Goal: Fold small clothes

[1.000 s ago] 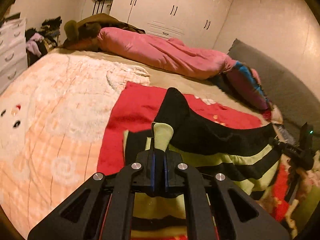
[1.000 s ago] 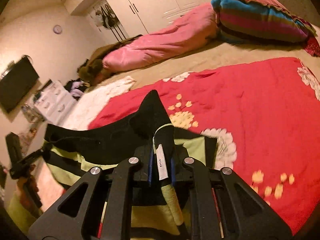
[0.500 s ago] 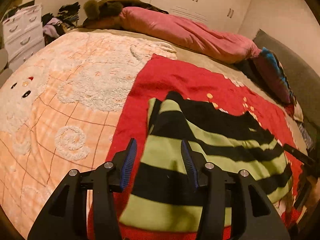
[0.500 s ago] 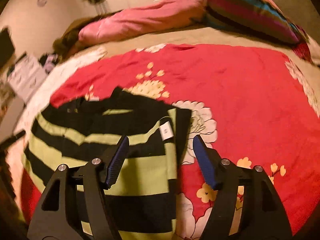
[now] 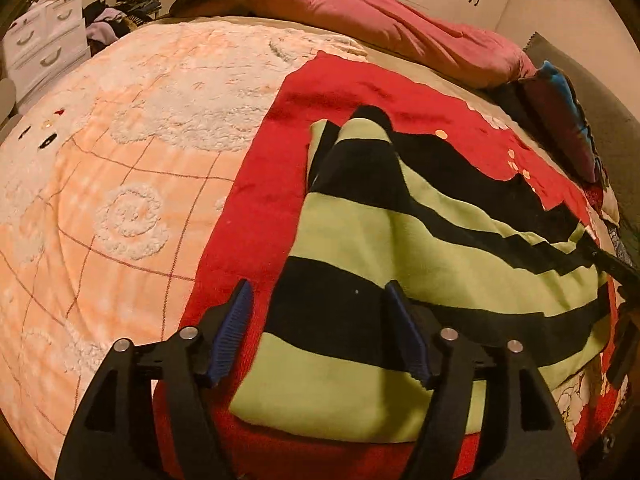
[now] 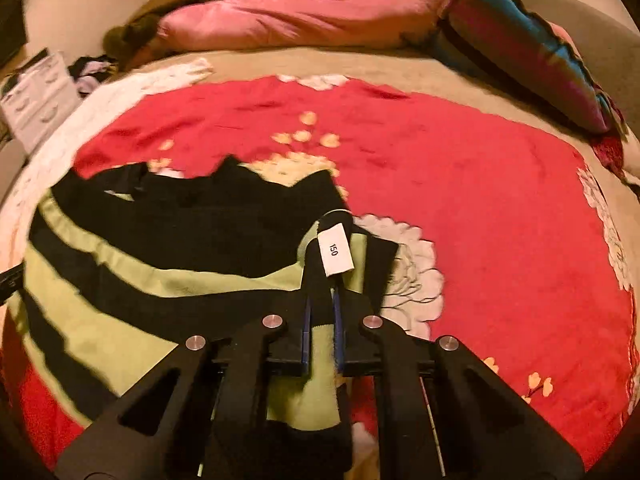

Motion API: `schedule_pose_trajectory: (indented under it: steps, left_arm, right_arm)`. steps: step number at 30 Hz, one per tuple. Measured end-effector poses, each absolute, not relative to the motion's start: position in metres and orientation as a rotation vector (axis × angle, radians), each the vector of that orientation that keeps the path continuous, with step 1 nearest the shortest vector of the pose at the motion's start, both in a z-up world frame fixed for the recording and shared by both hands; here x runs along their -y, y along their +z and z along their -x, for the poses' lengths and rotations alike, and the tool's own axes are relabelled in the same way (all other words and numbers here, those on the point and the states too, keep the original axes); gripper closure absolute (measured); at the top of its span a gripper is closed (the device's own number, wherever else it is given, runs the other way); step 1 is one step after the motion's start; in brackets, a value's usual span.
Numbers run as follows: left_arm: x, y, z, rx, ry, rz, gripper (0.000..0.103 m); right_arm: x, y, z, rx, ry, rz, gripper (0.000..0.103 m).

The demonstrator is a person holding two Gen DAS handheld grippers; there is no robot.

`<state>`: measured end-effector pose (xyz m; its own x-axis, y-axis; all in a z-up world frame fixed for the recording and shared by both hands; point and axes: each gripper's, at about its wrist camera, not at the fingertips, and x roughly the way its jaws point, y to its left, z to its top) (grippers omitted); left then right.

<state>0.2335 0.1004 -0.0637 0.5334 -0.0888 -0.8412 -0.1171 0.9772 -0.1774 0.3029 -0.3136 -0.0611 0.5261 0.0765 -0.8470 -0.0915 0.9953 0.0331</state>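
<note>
The right gripper (image 6: 320, 320) pinches the striped garment (image 6: 160, 280) by its tagged edge, likely to fold it; the left gripper (image 5: 320, 332) hovers spread above it on the bed (image 5: 120, 160).

striped garment's (image 6: 160, 280) near edge behind tongs (image 6: 320, 332)

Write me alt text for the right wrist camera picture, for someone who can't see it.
The right gripper has its jaws shut on the edge of a green and black striped garment, beside a white tag reading 150. The garment lies on a red flowered blanket on a bed, with a pink pillow behind.
</note>
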Motion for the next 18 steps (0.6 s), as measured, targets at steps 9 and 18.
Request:
schedule_pose_trajectory:
  steps: [9, 18]
  left_arm:
    - [-0.109, -0.067, -0.225, -1.016, 0.009, 0.267, 0.033]
    - [-0.115, -0.055, -0.189, -0.964, -0.013, 0.338, 0.036]
  right_arm:
    - [0.326, -0.075, -0.297, -1.022, 0.025, -0.005, 0.064]
    - [0.364, -0.037, -0.227, -0.895, 0.056, -0.202, 0.040]
